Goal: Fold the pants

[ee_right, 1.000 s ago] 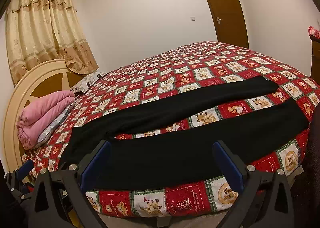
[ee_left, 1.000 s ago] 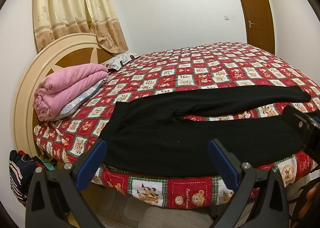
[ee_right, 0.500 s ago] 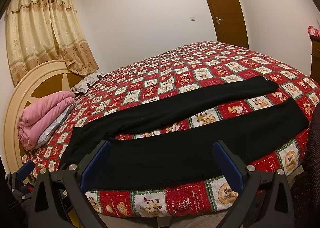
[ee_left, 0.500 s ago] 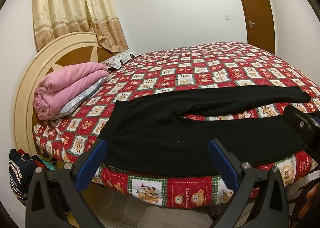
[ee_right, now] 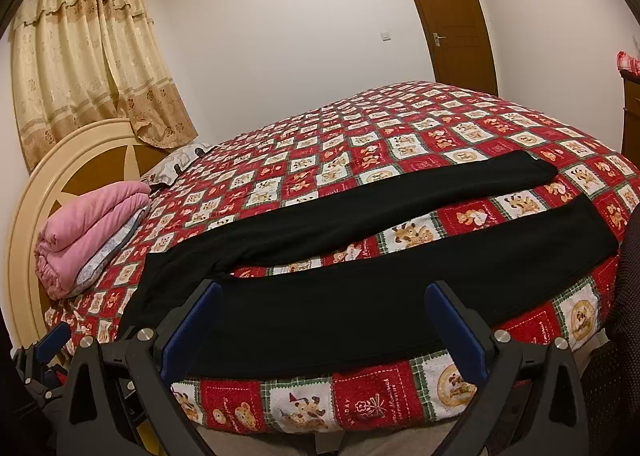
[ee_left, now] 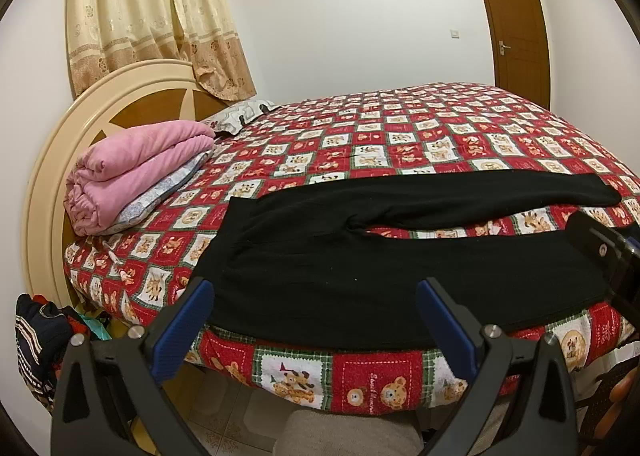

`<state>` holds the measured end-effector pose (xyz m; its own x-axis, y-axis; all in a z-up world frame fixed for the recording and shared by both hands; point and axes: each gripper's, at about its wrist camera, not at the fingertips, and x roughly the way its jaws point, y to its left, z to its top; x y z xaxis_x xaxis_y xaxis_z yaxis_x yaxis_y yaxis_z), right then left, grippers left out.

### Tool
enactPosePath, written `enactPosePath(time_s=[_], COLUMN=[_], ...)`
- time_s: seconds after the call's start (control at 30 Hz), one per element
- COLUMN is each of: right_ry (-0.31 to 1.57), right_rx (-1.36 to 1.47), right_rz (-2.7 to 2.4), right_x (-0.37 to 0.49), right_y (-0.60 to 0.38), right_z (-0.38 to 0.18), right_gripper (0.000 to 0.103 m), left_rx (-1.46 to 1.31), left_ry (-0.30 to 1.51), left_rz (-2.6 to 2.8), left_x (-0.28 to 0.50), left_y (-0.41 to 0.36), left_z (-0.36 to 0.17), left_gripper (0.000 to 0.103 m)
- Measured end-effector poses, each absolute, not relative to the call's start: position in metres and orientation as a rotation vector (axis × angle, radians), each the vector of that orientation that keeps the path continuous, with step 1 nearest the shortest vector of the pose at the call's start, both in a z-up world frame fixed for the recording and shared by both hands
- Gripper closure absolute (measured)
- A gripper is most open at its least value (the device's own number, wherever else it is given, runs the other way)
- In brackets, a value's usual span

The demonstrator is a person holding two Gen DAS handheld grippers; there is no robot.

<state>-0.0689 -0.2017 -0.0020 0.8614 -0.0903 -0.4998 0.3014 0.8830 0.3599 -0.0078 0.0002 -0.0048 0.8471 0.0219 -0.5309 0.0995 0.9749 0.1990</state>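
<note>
Black pants lie flat on the bed's near edge, waist to the left, both legs spread apart to the right; they also show in the right wrist view. My left gripper is open and empty, held just in front of the bed edge near the seat of the pants. My right gripper is open and empty, in front of the near leg. The right gripper shows at the right edge of the left wrist view; the left gripper shows at lower left of the right wrist view.
The bed has a red patchwork bear quilt and a round cream headboard at left. A folded pink blanket sits on pillows near the headboard. Clothes are piled on the floor at left. A brown door stands behind.
Almost nothing has moved. Both grippers stay open in front of the bed; the views shift only slightly.
</note>
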Motion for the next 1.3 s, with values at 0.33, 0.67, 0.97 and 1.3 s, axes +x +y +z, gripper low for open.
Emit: enactPosePath(time_s=[0.33,0.67,0.97,1.3], right_ry=[0.497,0.501,0.517,0.542], right_rx=[0.446,0.444,0.451,0.468], right_rz=[-0.212,-0.211,-0.208,-0.210], right_x=[-0.069,-0.068,-0.066,-0.060], right_y=[-0.201,-0.198,-0.198,-0.204], right_z=[-0.003,-0.005,-0.010,-0.017], right_gripper=[0.001,0.001,0.001,0.001], left_rx=[0.223,0.220,0.217,0.210], left_ry=[0.562,0.566,0.590,0.624], left_rz=[-0.043,-0.042,-0.039,-0.037], left_x=[-0.008,-0.009,-0.005,0.005], left_y=[0.000,0.001,0.002,0.004], left_z=[-0.005,-0.008,-0.015,-0.016], left_gripper=[0.000,0.000,0.000,0.000])
